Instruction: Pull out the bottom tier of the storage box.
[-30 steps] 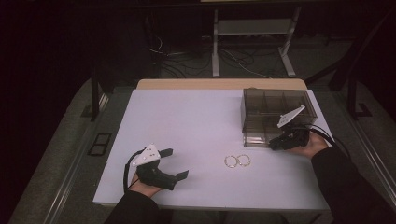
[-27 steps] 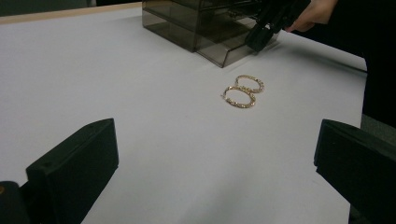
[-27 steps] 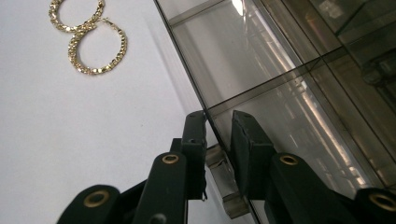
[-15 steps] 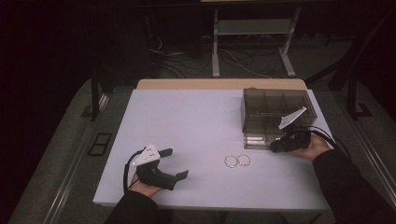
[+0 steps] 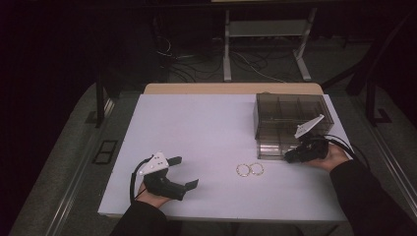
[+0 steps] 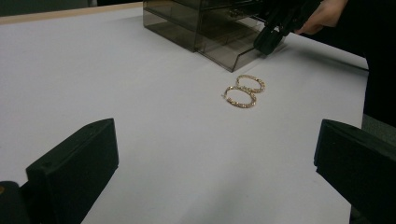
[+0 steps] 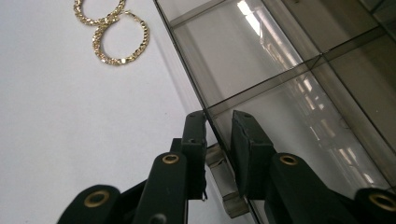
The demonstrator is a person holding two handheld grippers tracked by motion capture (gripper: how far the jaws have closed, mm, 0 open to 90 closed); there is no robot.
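plainly, right tongs (image 7: pixel 219 122) clench the unlabelled smoky box's (image 7: pixel 299 70) front wall; left tongs (image 6: pixel 215 154) gape released.

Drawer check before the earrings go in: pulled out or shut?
Pulled out: the drawer juts past the box; the right tool pinches its front wall.
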